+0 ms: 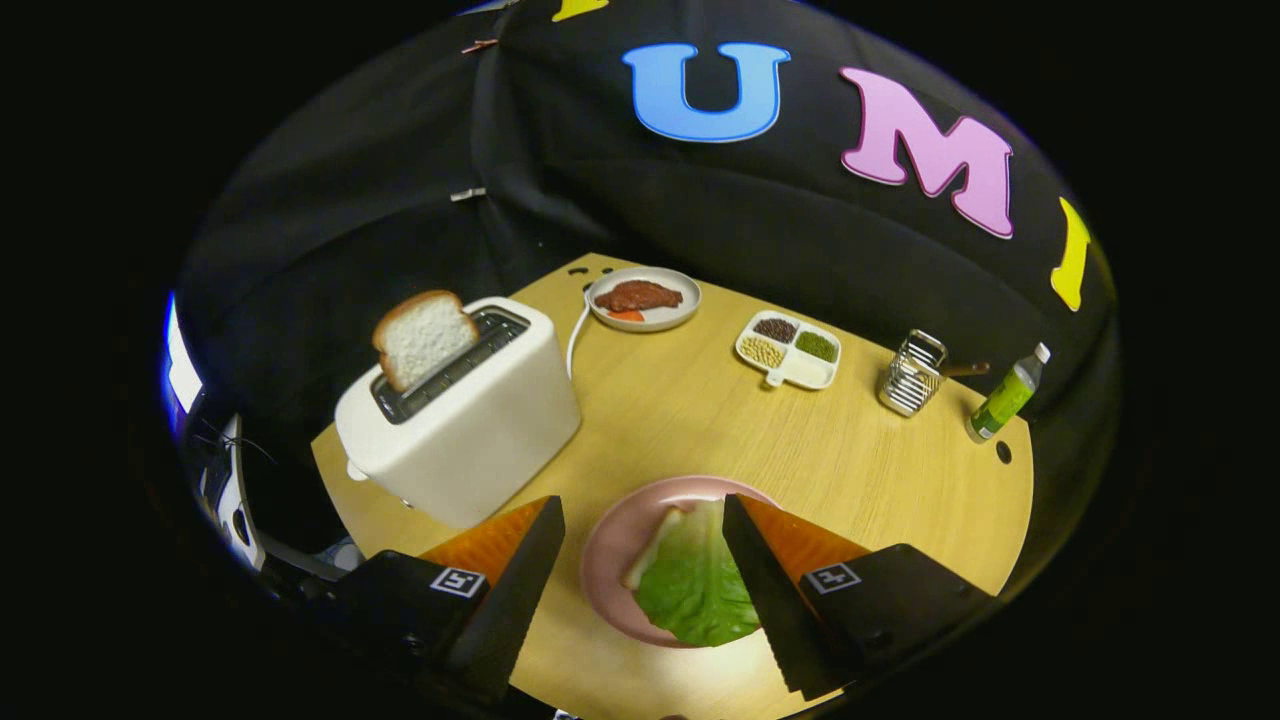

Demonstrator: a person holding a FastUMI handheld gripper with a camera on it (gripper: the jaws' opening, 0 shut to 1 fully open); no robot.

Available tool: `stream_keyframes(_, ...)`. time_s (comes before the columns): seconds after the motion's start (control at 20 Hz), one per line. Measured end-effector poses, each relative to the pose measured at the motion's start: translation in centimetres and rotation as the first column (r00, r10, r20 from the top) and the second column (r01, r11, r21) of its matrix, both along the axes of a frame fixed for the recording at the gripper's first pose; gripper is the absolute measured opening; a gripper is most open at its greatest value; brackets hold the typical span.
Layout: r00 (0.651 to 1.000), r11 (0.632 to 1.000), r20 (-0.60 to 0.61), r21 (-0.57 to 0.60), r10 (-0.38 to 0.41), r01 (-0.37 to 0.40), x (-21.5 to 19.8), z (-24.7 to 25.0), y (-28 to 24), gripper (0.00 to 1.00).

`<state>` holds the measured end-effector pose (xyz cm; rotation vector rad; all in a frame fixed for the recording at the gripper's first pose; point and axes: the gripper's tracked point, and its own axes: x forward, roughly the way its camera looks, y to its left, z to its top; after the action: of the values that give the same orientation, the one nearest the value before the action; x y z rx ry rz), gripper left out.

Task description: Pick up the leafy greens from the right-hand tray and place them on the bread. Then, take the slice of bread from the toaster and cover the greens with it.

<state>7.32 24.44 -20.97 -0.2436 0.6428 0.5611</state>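
Observation:
A green leaf (pixel 692 580) lies on a pink plate (pixel 615 545) on the wooden table, covering something pale at its left edge that could be bread. My gripper (pixel 645 520) hangs open above the plate, with the leaf between its fingers and nothing held. The right finger (pixel 765 590) overlaps the leaf's right side. To the left, beyond the left finger (pixel 515 590), stands a white toaster (pixel 462 420) with a slice of bread (pixel 424 338) sticking up out of its slot.
Further back on the table are a grey plate (pixel 660 318) with a piece of meat, a white divided dish (pixel 788 350) of beans, a wire rack (pixel 912 374) and a small green bottle (pixel 1003 395). A white cord (pixel 574 340) runs behind the toaster.

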Motion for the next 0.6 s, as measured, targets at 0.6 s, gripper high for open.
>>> stream_keyframes(0.6, 0.990, 0.975, 0.062, 0.172, 0.128, -0.137, -1.9, 7.5, 14.6, 0.99)
